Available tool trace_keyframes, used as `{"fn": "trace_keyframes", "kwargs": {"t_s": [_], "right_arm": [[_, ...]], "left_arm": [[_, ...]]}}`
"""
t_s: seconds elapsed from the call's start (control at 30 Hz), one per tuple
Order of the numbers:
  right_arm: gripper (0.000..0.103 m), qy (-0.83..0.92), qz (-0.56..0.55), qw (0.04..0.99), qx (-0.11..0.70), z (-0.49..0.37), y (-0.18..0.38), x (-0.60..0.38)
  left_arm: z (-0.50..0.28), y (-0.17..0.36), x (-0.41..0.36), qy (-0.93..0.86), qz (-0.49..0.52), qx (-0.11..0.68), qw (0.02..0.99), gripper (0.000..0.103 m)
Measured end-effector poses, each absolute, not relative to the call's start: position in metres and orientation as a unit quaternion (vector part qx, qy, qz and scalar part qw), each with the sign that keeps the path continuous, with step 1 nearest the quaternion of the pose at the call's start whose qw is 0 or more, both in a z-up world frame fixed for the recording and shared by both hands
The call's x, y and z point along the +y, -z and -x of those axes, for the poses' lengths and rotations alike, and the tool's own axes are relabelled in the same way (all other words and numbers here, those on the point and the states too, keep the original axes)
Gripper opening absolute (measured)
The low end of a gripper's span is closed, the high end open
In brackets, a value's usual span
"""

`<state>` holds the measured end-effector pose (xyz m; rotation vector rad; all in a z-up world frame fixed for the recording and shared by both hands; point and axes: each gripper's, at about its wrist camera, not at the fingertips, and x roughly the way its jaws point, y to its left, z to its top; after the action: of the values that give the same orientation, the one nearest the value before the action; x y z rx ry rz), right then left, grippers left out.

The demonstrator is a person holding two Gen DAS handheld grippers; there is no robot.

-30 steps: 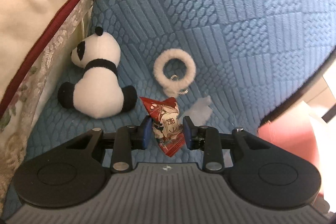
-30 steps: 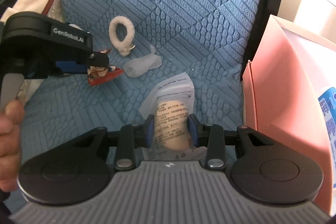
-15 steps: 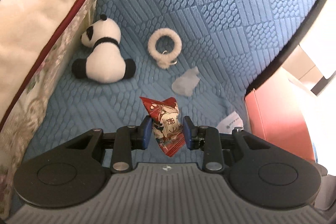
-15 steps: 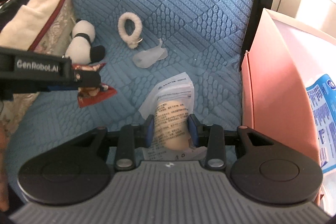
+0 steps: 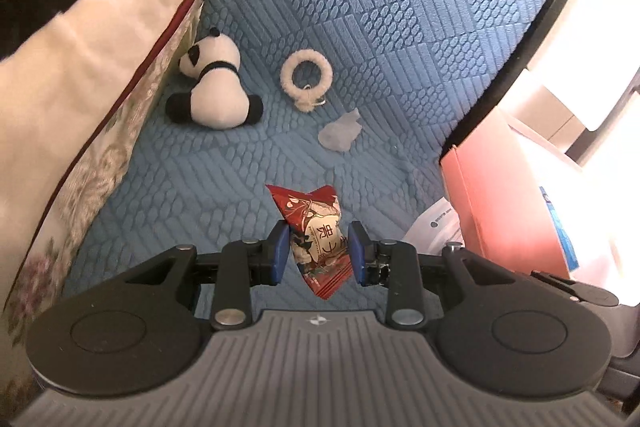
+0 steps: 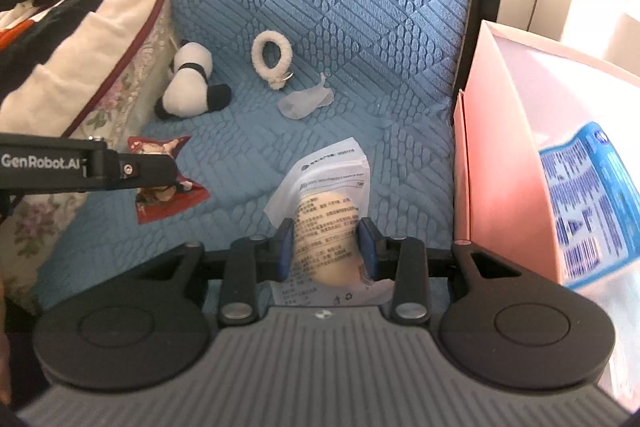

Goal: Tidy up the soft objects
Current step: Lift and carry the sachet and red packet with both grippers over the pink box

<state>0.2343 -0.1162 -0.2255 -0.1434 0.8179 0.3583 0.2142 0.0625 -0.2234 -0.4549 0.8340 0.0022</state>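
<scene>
While a red printed snack packet (image 5: 318, 247) is clamped by the left gripper (image 5: 318, 253), a white pouch (image 6: 326, 227) with a beige lump is clamped by the right gripper (image 6: 326, 253). The pouch's lower edge is hidden behind the fingers (image 6: 285, 251).

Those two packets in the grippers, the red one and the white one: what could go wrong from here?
1. The red packet is pinched only across its middle by the left gripper; the slick wrapper could slip and drop onto the blue cushion.
2. The white packet in the right gripper holds something soft that a hard squeeze might crush.
3. The pink box stands close beside the right gripper and could get bumped.
</scene>
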Motion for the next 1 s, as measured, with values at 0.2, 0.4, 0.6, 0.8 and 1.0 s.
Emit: {"fn": "trace_keyframes", "kwargs": {"t_s": [0.2, 0.4, 0.6, 0.8, 1.0], "right_arm": [[0.038, -0.173, 0.064, 0.901, 0.393, -0.214, 0.221, -0.121], [0.038, -0.175, 0.067, 0.903, 0.387, -0.206, 0.206, -0.122], [0.038, -0.185, 0.044, 0.902, 0.387, -0.201, 0.187, -0.134], [0.038, -0.184, 0.037, 0.906, 0.380, -0.195, 0.164, -0.150], [0.038, -0.183, 0.035, 0.916, 0.355, -0.194, 0.132, -0.163]], "left_arm": [[-0.193, 0.224, 0.058, 0.008, 0.215, 0.407, 0.888, 0.036], [-0.186, 0.216, 0.055, 0.017, 0.217, 0.407, 0.887, 0.036], [-0.178, 0.199, 0.052, 0.029, 0.230, 0.407, 0.884, 0.036], [-0.171, 0.172, 0.043, 0.039, 0.234, 0.397, 0.887, 0.036], [-0.176, 0.143, 0.031, 0.042, 0.233, 0.387, 0.891, 0.036]]}}
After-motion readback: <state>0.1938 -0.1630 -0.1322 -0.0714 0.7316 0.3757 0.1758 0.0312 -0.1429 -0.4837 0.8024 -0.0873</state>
